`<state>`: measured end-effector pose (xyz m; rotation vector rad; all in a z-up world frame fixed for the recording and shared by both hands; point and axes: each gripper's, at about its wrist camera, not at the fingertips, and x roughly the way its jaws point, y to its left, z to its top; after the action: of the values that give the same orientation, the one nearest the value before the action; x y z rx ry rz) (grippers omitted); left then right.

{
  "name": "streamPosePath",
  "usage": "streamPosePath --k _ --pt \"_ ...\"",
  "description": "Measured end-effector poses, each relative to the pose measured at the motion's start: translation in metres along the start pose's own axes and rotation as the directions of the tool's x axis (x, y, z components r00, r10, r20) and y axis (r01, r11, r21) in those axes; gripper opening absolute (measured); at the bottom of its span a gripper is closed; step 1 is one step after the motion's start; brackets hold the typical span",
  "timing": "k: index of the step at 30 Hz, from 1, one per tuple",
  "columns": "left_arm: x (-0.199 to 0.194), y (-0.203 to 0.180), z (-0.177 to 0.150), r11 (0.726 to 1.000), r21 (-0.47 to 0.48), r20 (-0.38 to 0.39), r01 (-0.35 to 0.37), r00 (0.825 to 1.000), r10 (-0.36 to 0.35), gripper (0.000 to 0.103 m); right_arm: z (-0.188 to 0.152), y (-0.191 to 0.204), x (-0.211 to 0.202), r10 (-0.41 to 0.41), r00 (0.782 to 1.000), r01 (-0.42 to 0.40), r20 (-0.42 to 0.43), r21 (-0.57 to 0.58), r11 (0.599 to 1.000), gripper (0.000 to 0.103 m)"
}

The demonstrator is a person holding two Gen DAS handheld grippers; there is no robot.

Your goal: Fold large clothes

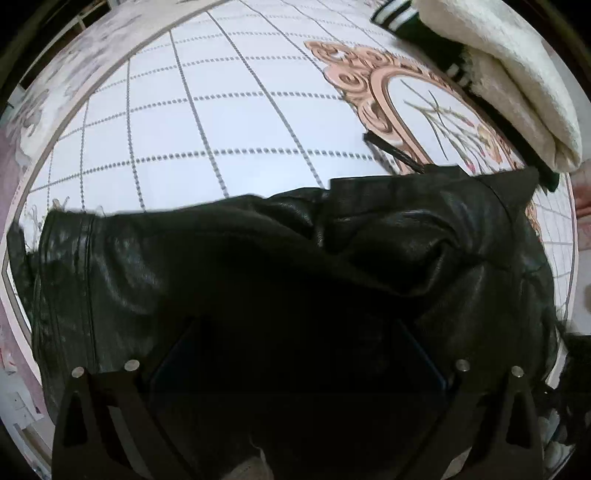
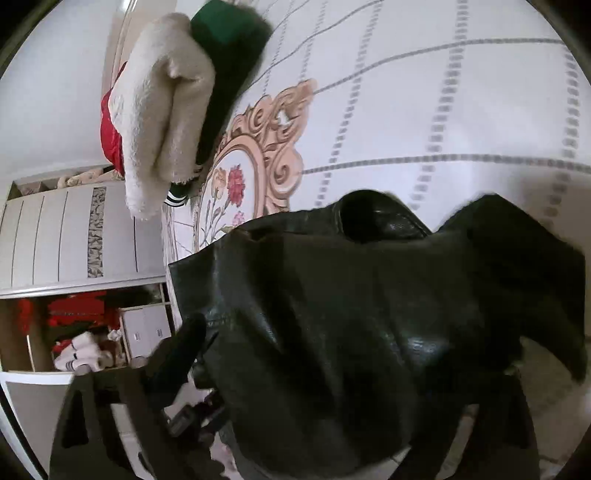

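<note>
A black leather jacket (image 1: pixel 258 258) lies bunched at the near side of a bed with a white quilted cover (image 1: pixel 184 110). In the left wrist view it drapes over my left gripper (image 1: pixel 295 332) and hides both fingertips, so the jaws' state does not show. In the right wrist view the jacket (image 2: pixel 351 314) hangs in thick folds across my right gripper (image 2: pixel 299 332). One black finger (image 2: pixel 188 339) presses against the jacket's edge while the other is buried under leather. The gripper looks shut on a fold of it.
A folded cream fleece garment (image 1: pixel 509 74) (image 2: pixel 162 110) rests on a dark green one with white stripes (image 1: pixel 395 14) (image 2: pixel 229 37) at the bed's far side. A red item (image 2: pixel 110 140) lies behind them. Beside the bed is a white wardrobe (image 2: pixel 74 236) with open shelves (image 2: pixel 81 332).
</note>
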<state>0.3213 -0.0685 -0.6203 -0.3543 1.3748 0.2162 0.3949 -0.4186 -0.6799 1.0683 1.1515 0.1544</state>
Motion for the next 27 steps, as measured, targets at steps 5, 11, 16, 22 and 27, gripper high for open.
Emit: streamPosePath --k 5,11,16,22,27 --pt "0.008 -0.006 0.016 0.997 0.046 -0.019 0.069 0.997 -0.068 0.103 -0.008 0.006 -0.034 0.048 0.996 -0.056 0.071 0.118 0.991 0.018" --pt "0.014 -0.04 0.021 0.983 0.167 -0.001 0.07 0.997 -0.071 0.103 -0.012 -0.039 -0.04 0.054 0.998 -0.06 0.036 0.213 0.975 0.047" --pt "0.014 -0.04 0.022 0.98 0.177 0.003 0.087 0.996 -0.088 0.103 -0.003 -0.056 -0.017 0.267 0.964 -0.259 -0.01 0.213 0.942 0.076" --pt "0.014 -0.038 0.024 0.979 0.182 -0.005 0.096 0.995 -0.097 0.103 -0.013 -0.046 -0.019 0.262 0.962 -0.246 -0.076 0.172 0.954 0.085" --pt "0.01 -0.037 0.019 0.978 0.189 -0.007 0.093 0.996 -0.094 0.103 -0.026 -0.055 -0.013 0.226 0.966 -0.204 -0.129 0.165 0.965 0.085"
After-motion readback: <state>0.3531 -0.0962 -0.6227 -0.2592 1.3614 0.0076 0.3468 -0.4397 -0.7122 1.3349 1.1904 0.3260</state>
